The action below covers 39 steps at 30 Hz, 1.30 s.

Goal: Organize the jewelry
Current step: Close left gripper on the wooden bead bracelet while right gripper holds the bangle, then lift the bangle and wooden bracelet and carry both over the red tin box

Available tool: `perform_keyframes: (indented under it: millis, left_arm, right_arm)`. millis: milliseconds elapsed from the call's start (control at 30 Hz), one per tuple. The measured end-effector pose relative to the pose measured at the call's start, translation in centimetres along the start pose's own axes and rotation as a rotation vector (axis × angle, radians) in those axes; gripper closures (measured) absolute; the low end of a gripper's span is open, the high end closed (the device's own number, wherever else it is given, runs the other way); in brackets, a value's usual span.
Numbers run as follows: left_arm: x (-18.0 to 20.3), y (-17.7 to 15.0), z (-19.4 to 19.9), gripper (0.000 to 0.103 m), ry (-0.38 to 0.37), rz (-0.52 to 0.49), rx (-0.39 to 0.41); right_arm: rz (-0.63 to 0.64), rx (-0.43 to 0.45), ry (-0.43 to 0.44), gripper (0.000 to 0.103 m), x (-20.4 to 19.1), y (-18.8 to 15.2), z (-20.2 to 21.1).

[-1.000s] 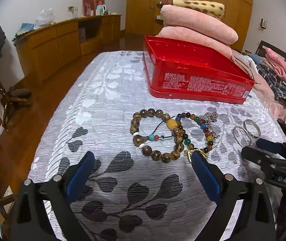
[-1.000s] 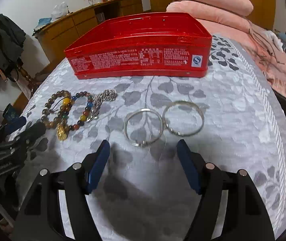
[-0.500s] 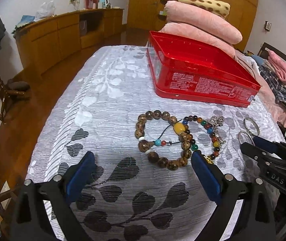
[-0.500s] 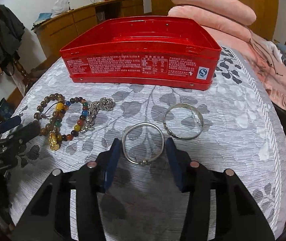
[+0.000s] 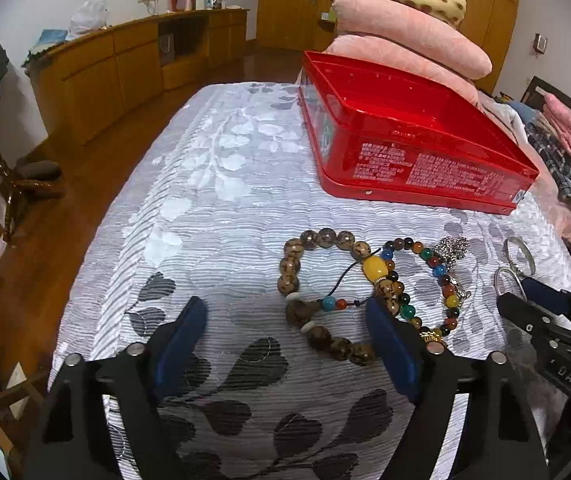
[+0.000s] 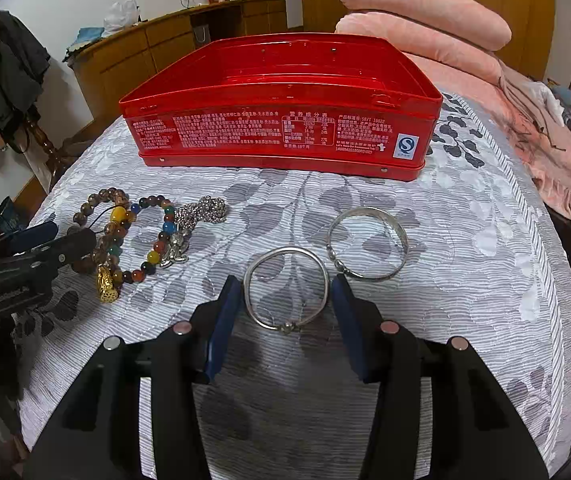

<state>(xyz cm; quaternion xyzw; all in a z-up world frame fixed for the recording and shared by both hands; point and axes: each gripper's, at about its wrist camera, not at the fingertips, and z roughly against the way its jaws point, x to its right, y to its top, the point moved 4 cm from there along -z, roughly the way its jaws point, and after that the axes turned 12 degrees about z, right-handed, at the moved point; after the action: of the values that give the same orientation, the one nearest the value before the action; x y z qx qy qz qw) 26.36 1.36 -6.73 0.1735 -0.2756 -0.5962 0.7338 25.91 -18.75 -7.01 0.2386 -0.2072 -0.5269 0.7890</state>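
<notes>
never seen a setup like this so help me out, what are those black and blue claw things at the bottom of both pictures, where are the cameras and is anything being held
There is no robot here. A person holds a hand tool with two fingers in each hand, and a wide-angle camera on each tool looks forward along them.

One picture comes from the left gripper, the other from the right gripper. Each also sees the other tool at its edge.

On the leaf-patterned bedspread lie a brown bead bracelet, a coloured bead bracelet, a silver chain and two silver bangles, with an open red tin behind them.

The right fingers have just been closing around the nearer bangle and sit close against its sides; a firm grip is not certain. The left fingers, also closing, hold nothing.
</notes>
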Motion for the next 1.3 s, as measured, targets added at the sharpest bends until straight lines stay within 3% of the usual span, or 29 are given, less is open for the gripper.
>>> perform_keyframes:
  millis: [100,200,267,400,533,667,733,800,933,1300]
  left_arm:
    - [0.2,-0.1,0.1,0.035,0.015,-0.013,0.005]
    - [0.0,0.0,0.2,0.051,0.024,-0.014,0.013]
    - [-0.1,0.0,0.3,0.071,0.006,-0.012,0.016]
    - [-0.3,0.0,0.7,0.086,-0.005,-0.017,0.019]
    - [-0.4,-0.3,0.8,0.086,-0.031,-0.015,0.005]
    - [0.2,0.0,0.2,0.072,-0.024,-0.035,-0.002]
    - [0.7,0.1,-0.1,0.07,-0.011,-0.053,0.003]
    - [1.0,0.2,-0.3,0.07,-0.008,-0.062,0.005]
    - [0.9,0.2,0.0,0.087,-0.024,-0.057,0.014]
    - [1.5,0.0,3.6,0.088,-0.12,-0.035,0.077]
  right_arm:
    - [-0.001,0.0,0.001,0.056,0.0,0.0,0.0]
    - [0.002,0.0,-0.003,0.056,-0.1,0.0,0.0]
    - [0.004,-0.001,-0.004,0.056,-0.1,0.1,0.0]
    - [0.006,-0.001,-0.008,0.056,-0.2,0.0,0.0]
    - [0.006,-0.002,-0.008,0.056,-0.2,0.0,0.0]
    - [0.015,-0.007,-0.015,0.054,-0.4,0.0,-0.1]
    - [0.014,-0.007,-0.014,0.054,-0.4,0.0,-0.1]
    - [0.016,-0.007,-0.017,0.055,-0.4,0.0,-0.1]
    - [0.018,-0.004,-0.031,0.06,-0.4,0.0,-0.1]
    - [0.014,0.034,0.0,0.06,-0.9,-0.6,2.2]
